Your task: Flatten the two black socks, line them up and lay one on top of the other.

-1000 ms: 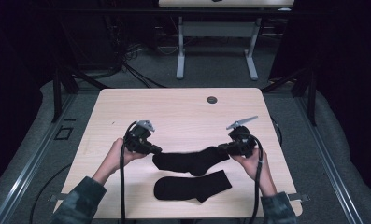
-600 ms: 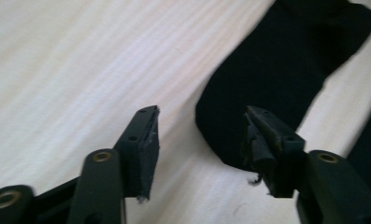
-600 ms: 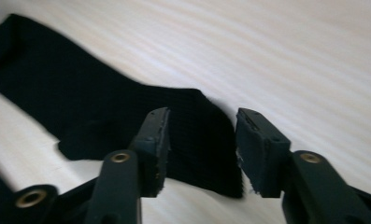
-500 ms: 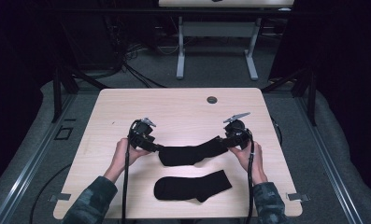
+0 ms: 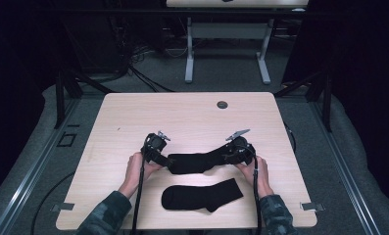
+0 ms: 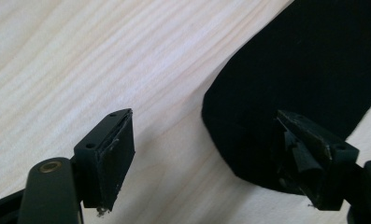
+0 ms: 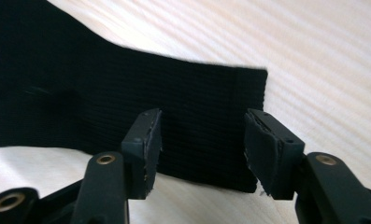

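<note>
My grippers (image 5: 158, 155) (image 5: 232, 153) have just spread, releasing the far sock (image 5: 197, 161) flat on the table (image 5: 133, 112); pairing it with the near sock (image 5: 202, 197) comes next.

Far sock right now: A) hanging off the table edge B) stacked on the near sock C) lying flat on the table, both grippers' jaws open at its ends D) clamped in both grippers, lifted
C: the far sock lies flat on the table, with the left gripper and right gripper standing open at its ends, apart from the near sock.

free: far tabletop (image 5: 182, 110) bare | obstacle: second sock (image 5: 202, 196) near front edge
</note>
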`<state>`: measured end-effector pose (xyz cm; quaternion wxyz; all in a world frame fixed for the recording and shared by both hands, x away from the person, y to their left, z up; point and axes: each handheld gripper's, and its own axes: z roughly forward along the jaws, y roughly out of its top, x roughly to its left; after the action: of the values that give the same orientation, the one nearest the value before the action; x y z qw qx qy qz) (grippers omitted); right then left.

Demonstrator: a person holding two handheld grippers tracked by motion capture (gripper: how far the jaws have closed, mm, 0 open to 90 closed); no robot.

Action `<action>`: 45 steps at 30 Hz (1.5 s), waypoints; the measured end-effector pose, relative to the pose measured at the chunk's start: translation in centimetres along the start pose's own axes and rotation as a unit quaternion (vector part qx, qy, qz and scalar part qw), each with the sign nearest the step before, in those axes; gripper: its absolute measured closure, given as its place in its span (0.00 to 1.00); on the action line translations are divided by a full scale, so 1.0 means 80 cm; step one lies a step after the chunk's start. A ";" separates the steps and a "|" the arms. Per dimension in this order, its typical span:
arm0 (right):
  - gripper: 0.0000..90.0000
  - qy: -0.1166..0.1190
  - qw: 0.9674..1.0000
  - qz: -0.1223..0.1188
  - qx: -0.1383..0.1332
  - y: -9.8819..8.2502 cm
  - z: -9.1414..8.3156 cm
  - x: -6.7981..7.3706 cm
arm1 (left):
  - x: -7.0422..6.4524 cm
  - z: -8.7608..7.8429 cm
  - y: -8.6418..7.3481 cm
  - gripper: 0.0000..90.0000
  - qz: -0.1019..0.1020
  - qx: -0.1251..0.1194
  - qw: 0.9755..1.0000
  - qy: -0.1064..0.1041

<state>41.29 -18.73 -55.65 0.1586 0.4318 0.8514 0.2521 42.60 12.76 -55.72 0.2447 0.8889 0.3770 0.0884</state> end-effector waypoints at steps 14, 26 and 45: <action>0.51 0.026 0.999 -0.044 0.009 -0.027 -0.012 0.016 | 0.010 -0.006 -0.021 0.27 0.022 0.025 0.999 -0.010; 0.48 0.040 0.998 -0.052 -0.006 -0.045 -0.023 0.030 | 0.001 -0.016 -0.039 0.27 0.032 0.026 0.999 -0.013; 0.18 0.035 0.997 0.000 -0.066 -0.052 -0.066 0.012 | 0.013 -0.062 -0.062 0.05 -0.008 -0.069 0.998 -0.004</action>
<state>35.40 -21.56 -53.73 0.1567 0.4110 0.8380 0.3229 38.56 18.28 -53.97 0.3079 0.8672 0.3759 0.1090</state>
